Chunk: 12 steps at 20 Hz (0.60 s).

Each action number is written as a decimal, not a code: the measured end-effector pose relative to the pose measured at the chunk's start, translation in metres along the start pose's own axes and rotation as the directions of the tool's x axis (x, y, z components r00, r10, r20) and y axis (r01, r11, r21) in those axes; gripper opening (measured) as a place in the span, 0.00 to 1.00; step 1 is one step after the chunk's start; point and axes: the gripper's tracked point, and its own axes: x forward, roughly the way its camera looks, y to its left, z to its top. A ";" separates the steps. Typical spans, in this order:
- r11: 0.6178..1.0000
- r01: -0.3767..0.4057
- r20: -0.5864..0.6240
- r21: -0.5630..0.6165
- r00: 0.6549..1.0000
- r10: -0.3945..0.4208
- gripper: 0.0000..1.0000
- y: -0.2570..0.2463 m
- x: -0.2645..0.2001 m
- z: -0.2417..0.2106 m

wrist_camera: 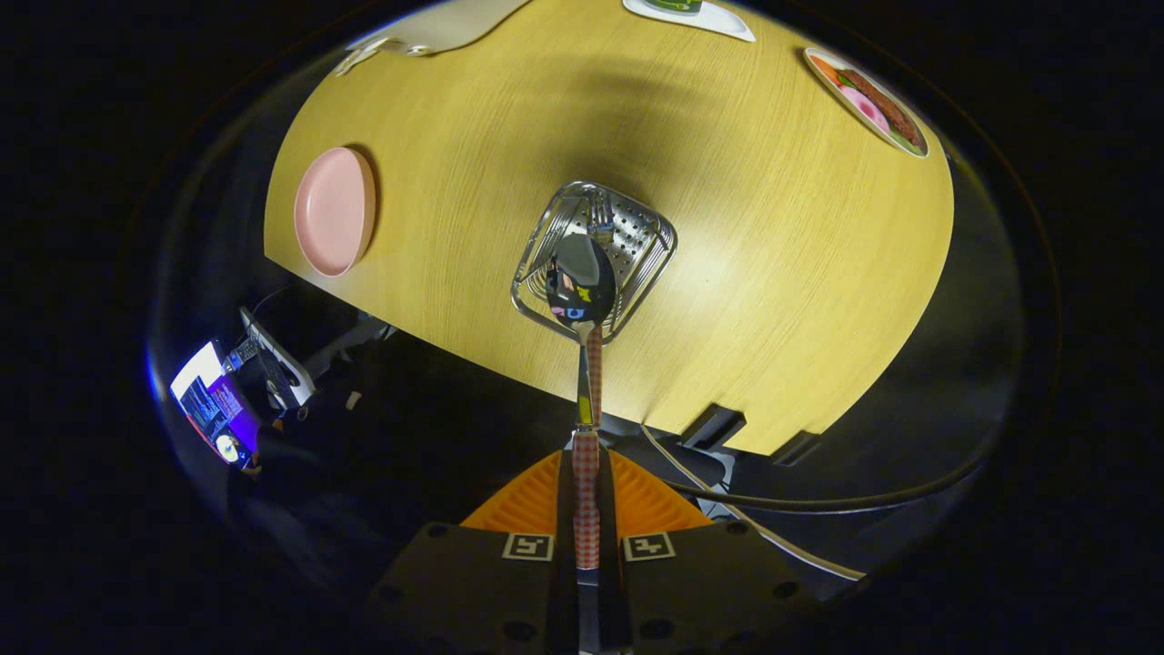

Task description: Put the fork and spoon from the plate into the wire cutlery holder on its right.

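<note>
Looking straight down past the fingers [587, 509] onto the counter [773, 273]. Clamped together on the checked handle of the spoon [582, 282], one finger pressing each side, the handle running forward out of the grip. Bowl of the spoon leading, hanging directly above the wire cutlery holder [593, 259], lined up over its near half. Hard to say whether the bowl has already dipped below the rim or hovers just over it; from this angle, cannot tell.

Fork [600, 216] already inside the holder, tines showing just beyond the spoon's bowl against the perforated floor. Pink plate [335, 211] off to the holder's left, well apart, nothing lying on it. So: first half of the job done by the look of it, second half in hand, the carry over and the drop of the spoon just coming up.

Next move, as a judgement: straight down along the spoon's own line, bowl first into the open top, kept clear of the near rim wires and of the fork. Then a parting of the fingers only once the bowl is well inside, otherwise a risk of the spoon tipping back over the rim onto the counter. Far across the counter, a plate of food [868, 102], out of the way.
</note>
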 end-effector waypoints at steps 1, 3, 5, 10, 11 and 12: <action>1.000 0.003 -0.035 0.004 0.999 -0.003 0.13 -0.002 0.001 0.002; 1.000 0.008 -0.083 0.012 0.997 -0.007 0.13 -0.002 0.003 0.011; 1.000 0.011 -0.127 0.020 0.992 -0.008 0.13 -0.002 0.004 0.019; 0.999 0.030 -0.175 0.039 0.984 -0.022 0.13 -0.008 0.016 0.039; 0.999 0.030 -0.175 0.045 0.984 -0.022 0.13 -0.007 0.017 0.043; 0.998 0.028 -0.171 0.049 0.985 -0.019 0.14 -0.007 0.017 0.047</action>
